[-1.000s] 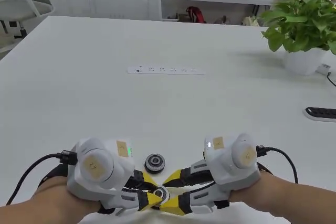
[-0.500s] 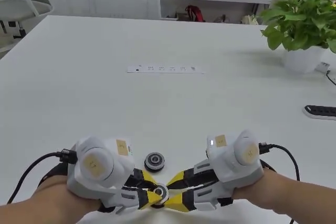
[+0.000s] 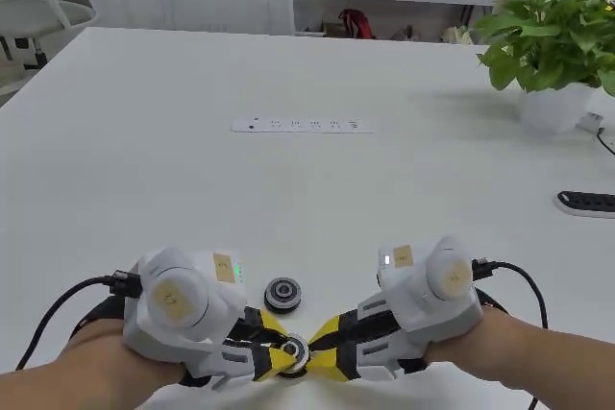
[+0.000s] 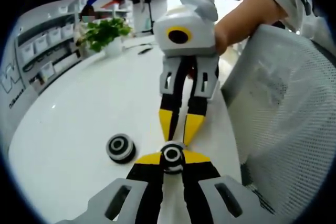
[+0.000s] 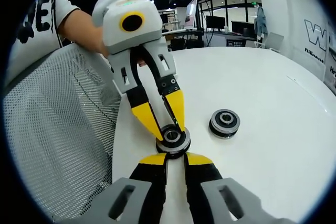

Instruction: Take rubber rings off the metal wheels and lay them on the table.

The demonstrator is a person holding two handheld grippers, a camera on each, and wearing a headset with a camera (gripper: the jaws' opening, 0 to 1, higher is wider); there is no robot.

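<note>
A small metal wheel (image 3: 293, 353) with a black rubber ring is held just above the table's near edge between both grippers. My left gripper (image 3: 279, 354) comes from the left and is shut on the wheel's sides (image 4: 172, 156). My right gripper (image 3: 313, 350) meets it from the right, its yellow tips (image 4: 191, 127) nearly together on the wheel's rim. In the right gripper view my own jaws (image 5: 175, 157) pinch the ring's near edge below the wheel (image 5: 173, 138). A second ringed wheel (image 3: 282, 292) lies flat on the table just beyond them.
A white power strip (image 3: 302, 125) lies mid-table. A potted plant (image 3: 557, 103) stands at the far right, with a black device (image 3: 586, 205) near the right edge. A mesh chair (image 4: 283, 124) is right behind the table's near edge.
The right gripper's jaws have narrowed onto the held wheel and it has edged slightly toward the left gripper. The second wheel has stayed put.
</note>
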